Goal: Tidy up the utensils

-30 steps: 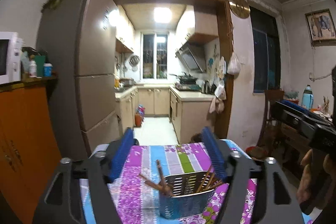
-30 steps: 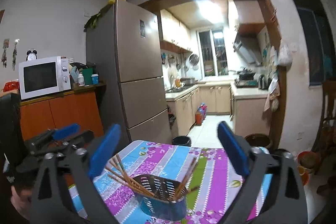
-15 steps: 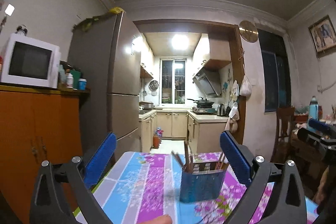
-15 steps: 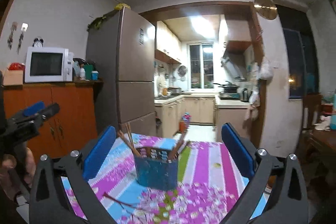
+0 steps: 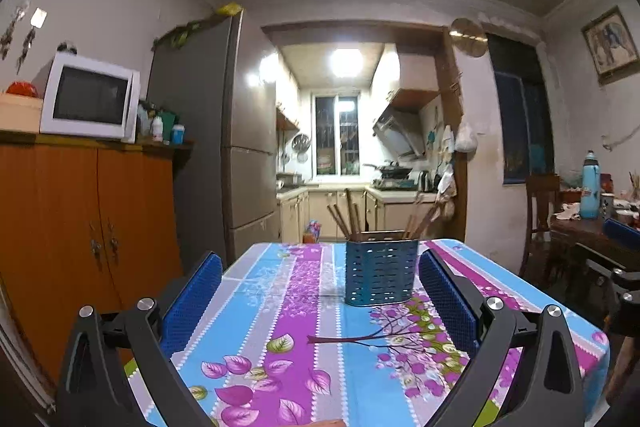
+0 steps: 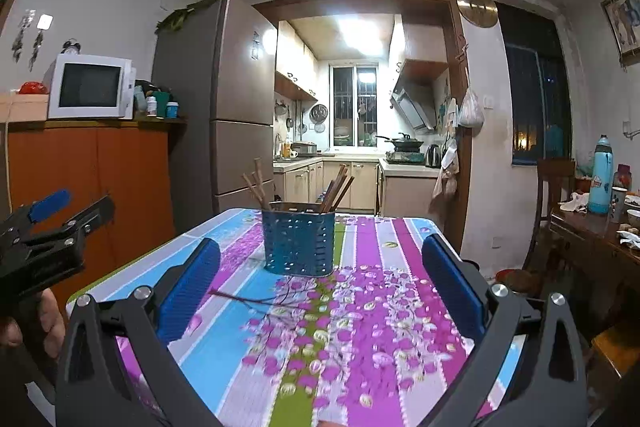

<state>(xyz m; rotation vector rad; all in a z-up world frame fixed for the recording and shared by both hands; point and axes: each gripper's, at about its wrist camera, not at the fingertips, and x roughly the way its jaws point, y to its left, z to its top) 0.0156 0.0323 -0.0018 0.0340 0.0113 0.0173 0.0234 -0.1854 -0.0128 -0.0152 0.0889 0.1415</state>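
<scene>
A blue perforated utensil holder [image 5: 379,271] stands upright on the flowered tablecloth [image 5: 296,311], with several brown chopsticks [image 5: 347,218] leaning in it. It also shows in the right wrist view [image 6: 298,242] with its chopsticks [image 6: 335,191]. My left gripper [image 5: 318,303] is open and empty, low over the near part of the table, well short of the holder. My right gripper [image 6: 320,287] is open and empty, also short of the holder. The left gripper shows at the left edge of the right wrist view [image 6: 44,231].
An orange cabinet [image 5: 80,227] with a microwave [image 5: 90,97] stands left of the table, then a tall fridge [image 5: 224,147]. A dark side table [image 6: 592,239] with a blue bottle [image 6: 601,173] and a chair [image 5: 540,215] stand on the right. The kitchen doorway lies behind.
Both grippers have pulled back and dropped low, from looking down on the holder to level views across the table. The holder now stands farther away. Both stay open.
</scene>
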